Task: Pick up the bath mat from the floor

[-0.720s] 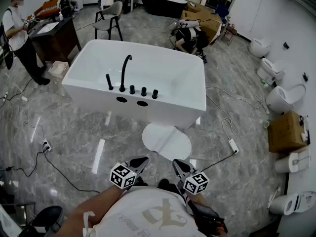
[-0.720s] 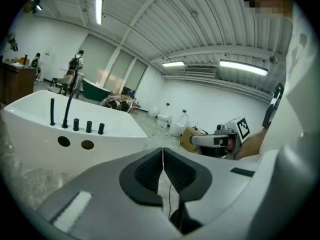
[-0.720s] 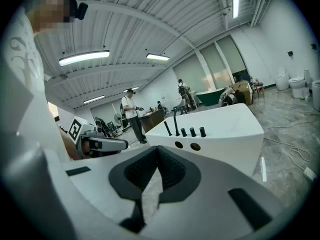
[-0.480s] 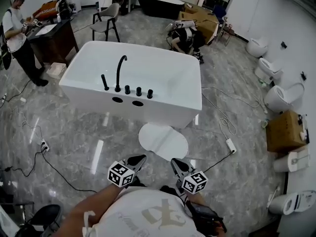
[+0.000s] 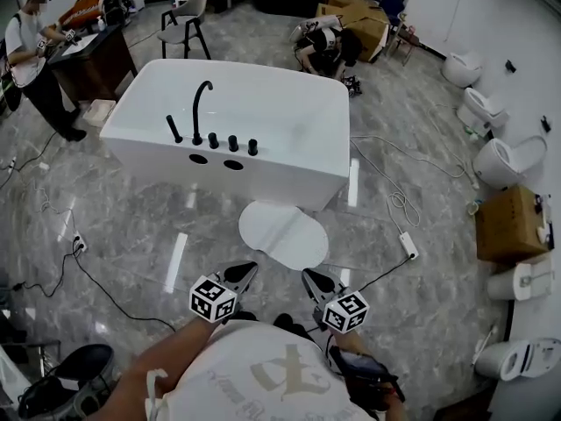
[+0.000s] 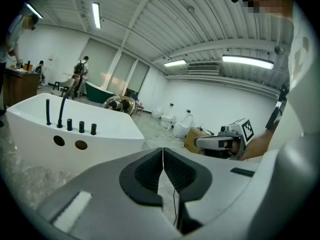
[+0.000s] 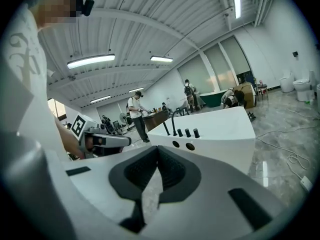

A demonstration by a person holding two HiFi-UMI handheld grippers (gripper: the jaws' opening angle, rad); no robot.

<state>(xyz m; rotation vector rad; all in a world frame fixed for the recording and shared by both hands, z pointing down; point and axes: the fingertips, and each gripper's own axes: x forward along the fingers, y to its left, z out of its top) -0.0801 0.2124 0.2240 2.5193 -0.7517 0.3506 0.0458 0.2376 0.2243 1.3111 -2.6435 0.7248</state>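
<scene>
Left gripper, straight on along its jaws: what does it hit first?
Probably the bath mat on the floor before the bathtub; the left gripper angles slightly down, depth unclear.

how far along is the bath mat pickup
Done: nothing yet; the bath mat lies flat on the floor by the bathtub. In hand: nothing; left gripper and right gripper are shut, empty, short of it. Left: reach down, grasp the mat, lift it.
</scene>
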